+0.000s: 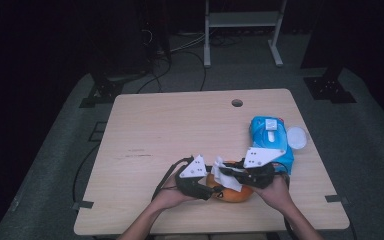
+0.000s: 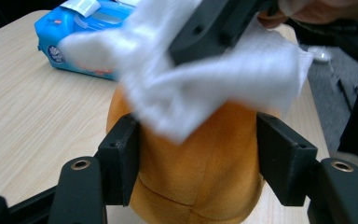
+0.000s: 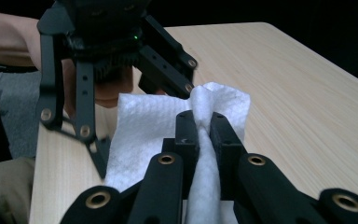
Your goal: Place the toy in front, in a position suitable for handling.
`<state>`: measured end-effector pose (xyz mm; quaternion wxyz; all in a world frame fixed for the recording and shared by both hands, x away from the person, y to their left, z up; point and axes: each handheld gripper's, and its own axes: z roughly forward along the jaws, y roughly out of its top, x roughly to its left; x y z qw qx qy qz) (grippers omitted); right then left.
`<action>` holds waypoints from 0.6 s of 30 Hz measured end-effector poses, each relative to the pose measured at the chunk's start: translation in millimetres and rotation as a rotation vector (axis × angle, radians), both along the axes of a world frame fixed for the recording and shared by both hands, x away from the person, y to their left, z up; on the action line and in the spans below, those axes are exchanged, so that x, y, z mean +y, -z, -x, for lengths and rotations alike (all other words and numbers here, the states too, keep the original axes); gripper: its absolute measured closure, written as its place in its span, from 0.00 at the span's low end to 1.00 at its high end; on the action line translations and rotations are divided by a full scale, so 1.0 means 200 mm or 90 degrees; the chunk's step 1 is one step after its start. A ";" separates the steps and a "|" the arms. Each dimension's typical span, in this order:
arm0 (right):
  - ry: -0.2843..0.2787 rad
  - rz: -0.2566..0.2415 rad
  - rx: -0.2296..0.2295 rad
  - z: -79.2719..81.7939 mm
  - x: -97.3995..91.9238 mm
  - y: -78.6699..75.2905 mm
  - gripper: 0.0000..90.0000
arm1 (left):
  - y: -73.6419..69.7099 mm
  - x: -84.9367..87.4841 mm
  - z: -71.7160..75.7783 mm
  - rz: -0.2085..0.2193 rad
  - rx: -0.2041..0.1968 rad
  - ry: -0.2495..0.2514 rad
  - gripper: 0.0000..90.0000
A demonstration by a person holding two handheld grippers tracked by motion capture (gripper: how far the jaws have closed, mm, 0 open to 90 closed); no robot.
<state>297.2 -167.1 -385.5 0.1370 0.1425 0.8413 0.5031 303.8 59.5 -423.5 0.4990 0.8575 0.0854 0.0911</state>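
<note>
1. Hands at the bottom centre of the high view, both working over one spot near the counter's (image 1: 145, 125) front edge.
2. Left tongs (image 1: 211, 189) sit low, their jaws set against the two flanks of the orange rounded object (image 2: 200, 163); in the left gripper view the black pads (image 2: 119, 158) touch its sides, bracing it on the counter.
3. Right tongs (image 1: 226, 172) come in from the right of the high view, jaws pressed together on a pinch of white wipe (image 3: 205, 154); the right gripper view shows the sheet bunched up between the two pads.
4. That wipe (image 2: 200, 88) drapes over the top of the orange object, upper middle of the left gripper view, so the work in hand looks like wiping its surface.
5. Handling call: the wipe is thin, limp and light, best held by a gathered fold as now. The orange object looks smooth and rounded, likely to roll or slip, so a grip across its widest part suits it.
6. Farther back, right of centre, a blue wipe pack (image 1: 270, 135) lies flat, a white round lid (image 1: 296, 137) just beside it.
7. Beyond that, a small hole (image 1: 237, 103) near the counter's far edge.
</note>
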 end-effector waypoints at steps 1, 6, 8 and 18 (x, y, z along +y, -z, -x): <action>-0.004 0.010 -0.002 0.00 0.02 0.00 0.92 | 0.00 0.01 0.00 -0.003 0.000 0.000 0.41; 0.020 0.013 0.005 -0.04 -0.03 0.01 0.92 | 0.04 0.06 -0.03 -0.004 0.027 -0.001 0.42; 0.034 0.006 0.011 -0.05 -0.08 0.02 0.92 | 0.05 0.08 -0.04 -0.005 0.039 -0.001 0.41; 0.037 -0.027 0.024 0.02 -0.18 0.08 0.92 | 0.01 0.06 -0.08 0.061 0.113 -0.001 0.17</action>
